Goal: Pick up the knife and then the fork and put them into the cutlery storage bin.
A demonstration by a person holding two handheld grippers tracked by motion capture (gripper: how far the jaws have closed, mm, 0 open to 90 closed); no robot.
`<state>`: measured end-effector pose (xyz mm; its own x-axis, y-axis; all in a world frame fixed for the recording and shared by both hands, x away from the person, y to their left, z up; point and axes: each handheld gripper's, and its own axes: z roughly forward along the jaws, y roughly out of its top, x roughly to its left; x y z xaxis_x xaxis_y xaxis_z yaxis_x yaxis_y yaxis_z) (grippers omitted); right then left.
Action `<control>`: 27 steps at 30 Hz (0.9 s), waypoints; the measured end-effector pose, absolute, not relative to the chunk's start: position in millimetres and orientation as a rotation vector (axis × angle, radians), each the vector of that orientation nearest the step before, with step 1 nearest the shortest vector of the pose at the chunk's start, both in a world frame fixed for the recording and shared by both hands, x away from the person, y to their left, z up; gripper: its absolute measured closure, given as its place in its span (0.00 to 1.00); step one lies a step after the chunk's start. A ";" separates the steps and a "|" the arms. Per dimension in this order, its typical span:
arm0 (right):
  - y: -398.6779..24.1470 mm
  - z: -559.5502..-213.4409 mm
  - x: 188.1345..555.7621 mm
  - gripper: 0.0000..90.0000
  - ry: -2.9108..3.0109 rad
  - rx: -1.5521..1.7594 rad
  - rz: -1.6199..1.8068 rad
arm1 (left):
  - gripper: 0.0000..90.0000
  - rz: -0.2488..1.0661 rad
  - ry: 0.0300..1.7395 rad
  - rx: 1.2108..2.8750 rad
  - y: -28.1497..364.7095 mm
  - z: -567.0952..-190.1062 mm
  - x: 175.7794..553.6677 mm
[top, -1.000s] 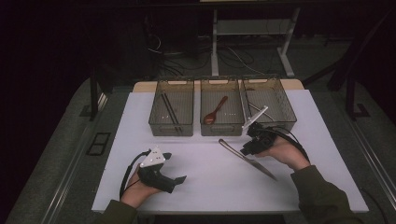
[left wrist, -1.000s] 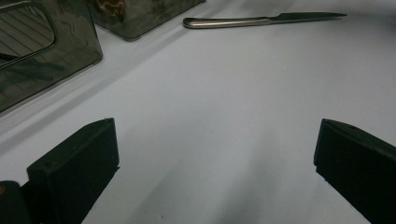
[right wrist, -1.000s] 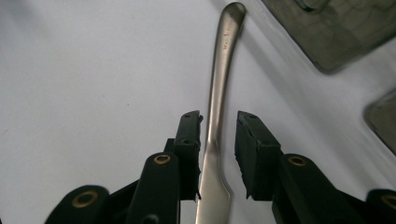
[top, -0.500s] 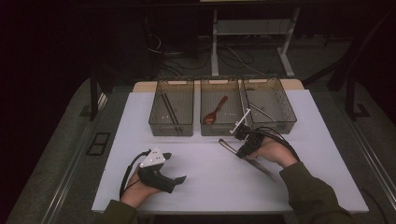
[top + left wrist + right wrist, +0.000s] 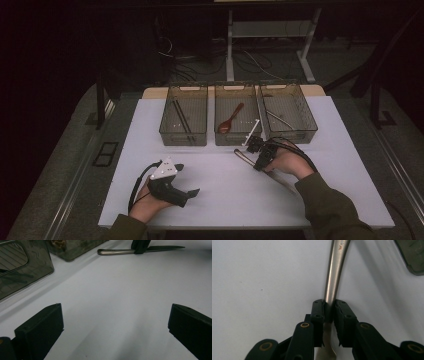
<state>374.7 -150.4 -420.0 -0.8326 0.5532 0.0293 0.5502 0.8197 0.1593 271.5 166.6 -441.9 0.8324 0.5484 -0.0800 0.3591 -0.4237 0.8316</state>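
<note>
The right gripper [image 5: 256, 150] is pinching a metal knife [image 5: 243, 156]. In the right gripper view its two black jaws [image 5: 329, 306] have just been closing and now press on either side of the knife's handle [image 5: 335, 270], with no gap showing between pads and metal. The knife lies flat on the white table [image 5: 225, 200], just in front of the middle and right bins. Its rounded handle end points toward the bins and its blade runs back under the person's right hand [image 5: 285, 162], toward the near right of the table. The left gripper view shows the same knife [image 5: 115, 251] from across the table, with the right gripper's dark jaws clamped over it about where handle meets blade. The left gripper [image 5: 186, 179] rests low at the near left of the table, well apart from the knife. Its jaws [image 5: 116, 312] are spread wide with only bare tabletop between them. Along the far edge of the table stand three smoky see-through bins side by side. The left bin [image 5: 183, 142] holds dark thin sticks, the middle bin [image 5: 235, 142] holds a wooden spoon [image 5: 229, 120], and the right bin [image 5: 295, 137] holds a thin metal piece that is too small to make out.
</note>
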 end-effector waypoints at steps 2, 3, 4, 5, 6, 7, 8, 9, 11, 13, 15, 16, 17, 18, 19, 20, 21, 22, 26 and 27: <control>-148.0 -419.8 374.3 0.85 2.978 0.906 0.229 | 0.00 0.252 0.665 2.058 166.7 -441.9 271.6; -147.5 -419.8 374.2 0.86 2.977 0.897 0.222 | 0.00 0.251 0.666 2.058 166.6 -441.9 271.5; -146.7 -419.4 373.8 0.87 2.977 0.901 0.217 | 0.00 0.252 0.665 2.059 166.6 -441.9 271.5; -146.7 -419.5 373.7 0.87 2.975 0.901 0.216 | 0.00 0.252 0.666 2.059 166.6 -441.9 271.4; -146.7 -419.6 373.6 0.87 2.973 0.895 0.214 | 0.00 0.252 0.666 2.059 166.7 -441.9 271.4; -146.3 -419.5 373.1 0.87 2.973 0.890 0.211 | 0.00 0.252 0.665 2.059 166.8 -441.9 271.5; -146.2 -419.5 372.9 0.87 2.973 0.883 0.213 | 0.00 0.253 0.665 2.058 166.8 -441.9 271.5; -146.5 -419.7 373.2 0.87 2.971 0.866 0.210 | 0.00 0.252 0.666 2.058 166.9 -441.8 271.5; -147.1 -419.7 373.2 0.87 2.966 0.849 0.210 | 0.00 0.254 0.664 2.060 167.1 -441.9 271.7; -147.6 -419.1 372.8 0.87 2.979 0.864 0.229 | 0.00 0.254 0.665 2.059 167.1 -441.9 271.7; -149.3 -419.0 373.0 0.87 2.977 0.854 0.243 | 0.00 0.253 0.666 2.058 167.1 -441.8 271.5; -150.2 -418.6 372.8 0.87 2.978 0.859 0.260 | 0.00 0.253 0.667 2.057 167.1 -441.7 271.5; -150.9 -417.4 372.0 0.87 2.984 0.872 0.283 | 0.00 0.253 0.667 2.057 167.2 -441.7 271.5; -152.5 -416.4 372.2 0.87 2.980 0.863 0.299 | 0.00 0.252 0.668 2.056 167.1 -441.7 271.4; -153.5 -414.7 371.7 0.87 2.973 0.873 0.323 | 0.00 0.253 0.666 2.057 167.2 -441.6 271.4; -155.2 -412.9 371.7 0.87 2.967 0.864 0.339 | 0.00 0.253 0.667 2.056 167.1 -441.6 271.3; -156.8 -410.6 371.9 0.87 2.958 0.861 0.352 | 0.00 0.253 0.667 2.057 167.1 -441.6 271.3; -158.7 -408.3 371.7 0.87 2.950 0.865 0.382 | 0.00 0.253 0.667 2.057 167.1 -441.6 271.3; -169.9 -398.3 372.3 0.87 2.912 0.909 0.531 | 0.00 0.253 0.667 2.056 167.3 -441.6 271.4; -173.2 -396.2 372.5 0.87 2.898 0.917 0.558 | 0.00 0.252 0.667 2.055 167.3 -441.6 271.4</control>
